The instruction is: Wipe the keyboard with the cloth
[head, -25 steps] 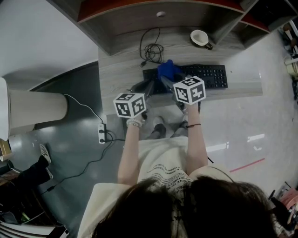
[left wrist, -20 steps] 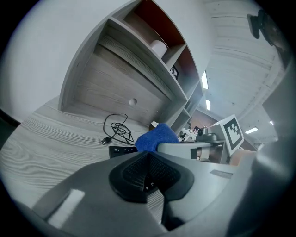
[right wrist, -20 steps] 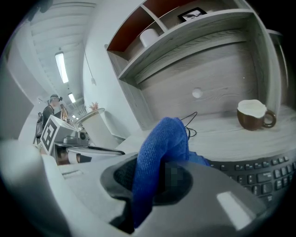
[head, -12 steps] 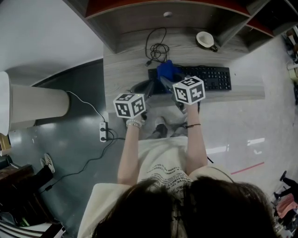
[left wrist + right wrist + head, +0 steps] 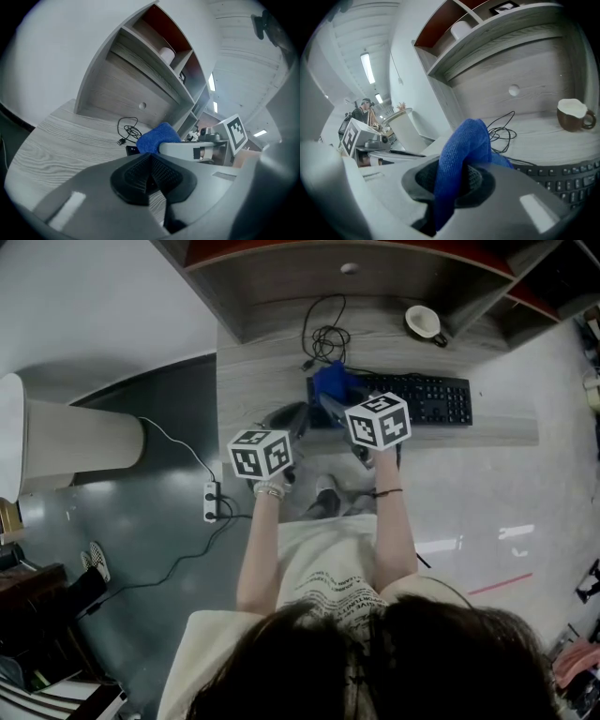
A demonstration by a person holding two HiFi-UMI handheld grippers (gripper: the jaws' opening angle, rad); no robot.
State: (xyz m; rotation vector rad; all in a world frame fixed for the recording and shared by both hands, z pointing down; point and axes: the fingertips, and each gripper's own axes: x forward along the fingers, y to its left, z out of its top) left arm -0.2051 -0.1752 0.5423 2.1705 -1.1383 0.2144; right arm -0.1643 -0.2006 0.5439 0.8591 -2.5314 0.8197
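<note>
Blue cloth (image 5: 465,143), pinched in right tool (image 5: 454,183), over keyboard (image 5: 427,397); left tool (image 5: 150,176) pressed together.

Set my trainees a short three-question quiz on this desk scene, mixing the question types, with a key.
1. True or false: the left gripper holds the blue cloth.
2. Which part of the keyboard is the blue cloth over? A left end; B middle; C right end.
3. Fill in: the vessel on the desk behind the keyboard is a ____.
Key: 1 false, the right gripper clamps it; 2 A; 3 cup.
</note>
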